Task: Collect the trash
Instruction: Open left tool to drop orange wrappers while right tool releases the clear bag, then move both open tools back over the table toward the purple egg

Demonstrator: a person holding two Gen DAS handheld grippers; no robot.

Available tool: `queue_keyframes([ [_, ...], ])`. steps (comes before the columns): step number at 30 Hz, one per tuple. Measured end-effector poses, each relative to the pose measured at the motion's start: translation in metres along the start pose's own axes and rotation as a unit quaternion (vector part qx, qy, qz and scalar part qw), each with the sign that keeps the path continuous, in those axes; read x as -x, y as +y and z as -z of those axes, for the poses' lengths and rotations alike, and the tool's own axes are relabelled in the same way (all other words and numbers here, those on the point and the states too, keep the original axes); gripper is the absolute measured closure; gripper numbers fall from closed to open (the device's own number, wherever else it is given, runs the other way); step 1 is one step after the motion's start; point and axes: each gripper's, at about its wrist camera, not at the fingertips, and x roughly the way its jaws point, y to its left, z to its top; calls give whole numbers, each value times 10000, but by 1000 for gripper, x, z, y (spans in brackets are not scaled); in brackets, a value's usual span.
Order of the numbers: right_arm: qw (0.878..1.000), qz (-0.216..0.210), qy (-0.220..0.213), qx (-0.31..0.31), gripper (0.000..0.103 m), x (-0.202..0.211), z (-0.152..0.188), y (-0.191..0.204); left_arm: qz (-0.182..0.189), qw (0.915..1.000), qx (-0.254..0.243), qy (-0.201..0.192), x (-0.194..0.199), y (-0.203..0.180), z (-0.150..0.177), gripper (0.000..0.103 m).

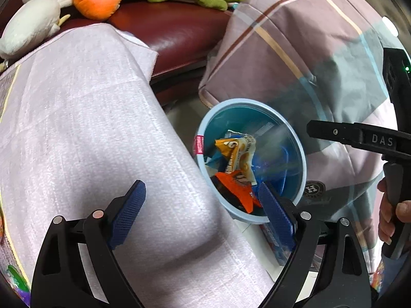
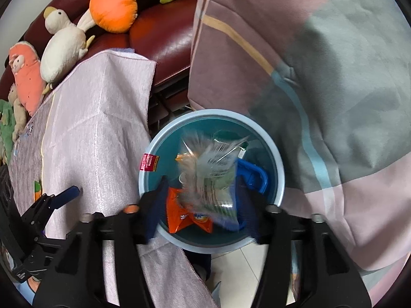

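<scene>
Your right gripper (image 2: pixel 203 195) is spread, gripping nothing; the clear wrapper (image 2: pixel 213 177) is loose, blurred, mid-drop btwn its fingers, straight ahead and below, over the blue bin (image 2: pixel 278 169). Long axis can't tell. Left gripper (image 1: pixel 203 218) also wide, empty, bin rim just ahead-right of its right finger. Right hand's nearer.

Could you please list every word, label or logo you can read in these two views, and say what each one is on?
"DAS": raised letters on the black right claw, seen from the left wrist view.
"H": round dark badge on the checked bedding beside the bin.
Red sticker on the blue bin's rim: print too small to read.
Orange wrapper and yellow wrapper: lettering crumpled, unreadable.
</scene>
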Motion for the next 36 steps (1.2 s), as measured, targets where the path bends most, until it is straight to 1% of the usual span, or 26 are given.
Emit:
queue_keyframes([
  [2, 10000, 43, -12, 39, 37, 0, 0, 5, 3, 10000, 30, -9, 2, 4, 1, 13],
  [4, 10000, 35, 34, 46, 27, -1, 0, 10, 17, 10000, 72, -10, 5, 9, 2, 13],
  [5, 10000, 46, 38, 46, 25, -1, 0, 12, 23, 10000, 90, -13, 5, 11, 2, 13],
  [9, 9999, 73, 97, 74, 23, 1, 1, 23, 45, 9998, 165, -53, 13, 20, 6, 13],
  [15, 9998, 121, 70, 153, 21, 11, 6, 40, 52, 9995, 251, -178, 31, 31, 12, 13],
  [21, 9994, 129, 20, 316, 21, 27, 15, 67, 57, 9987, 387, -324, 55, 46, 23, 13],
  [22, 9993, 130, 7, 359, 21, 31, 17, 73, 52, 9985, 409, -350, 59, 49, 26, 11],
  [23, 9991, 128, -7, 398, 20, 34, 19, 79, 39, 9983, 435, -383, 64, 52, 29, 10],
  [27, 9985, 127, -80, 535, 16, 46, 26, 100, 13, 9974, 516, -505, 82, 64, 43, 8],
  [32, 9972, 80, -116, 739, 16, 55, 40, 132, -77, 9959, 666, -601, 103, 85, 64, 8],
  [36, 9958, 26, -86, 911, 16, 57, 53, 159, -173, 9937, 856, -707, 121, 110, 83, 8],
])
